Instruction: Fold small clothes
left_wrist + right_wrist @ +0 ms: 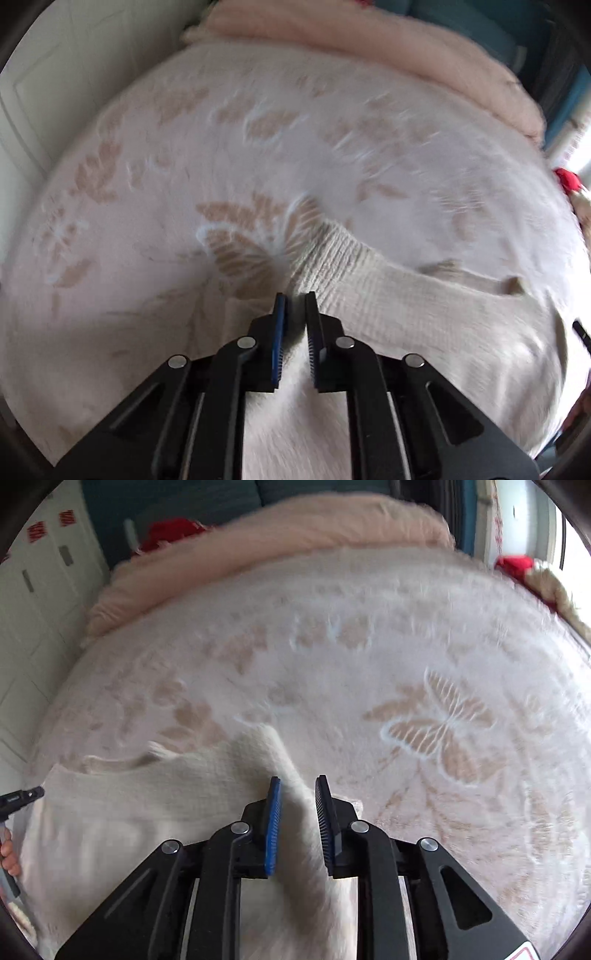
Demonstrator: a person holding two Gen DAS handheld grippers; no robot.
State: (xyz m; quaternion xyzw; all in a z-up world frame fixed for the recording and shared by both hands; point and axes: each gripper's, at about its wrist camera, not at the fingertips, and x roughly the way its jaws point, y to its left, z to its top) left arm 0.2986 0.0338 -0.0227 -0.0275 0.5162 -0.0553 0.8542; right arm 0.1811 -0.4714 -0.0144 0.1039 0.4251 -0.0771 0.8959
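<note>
A small cream knitted sweater (pixel 391 295) lies on a pale pink bedspread (pixel 258 155) with tan butterfly patterns. My left gripper (pixel 295 299) is shut on the sweater's edge near its ribbed cuff, with cloth pinched between the jaws. In the right wrist view the same sweater (pixel 177 797) spreads to the left and below. My right gripper (pixel 297 782) has its jaws narrowly apart with a fold of the sweater running between them, gripping the cloth. The left gripper's tip (pixel 22 797) shows at the far left edge there.
A rolled pink blanket (pixel 280 528) lies along the far side of the bed. White cabinets (pixel 33 602) stand to the left. A red item (pixel 513 563) sits at the far right bed edge by a window. Bedspread (pixel 406 646) stretches ahead and to the right.
</note>
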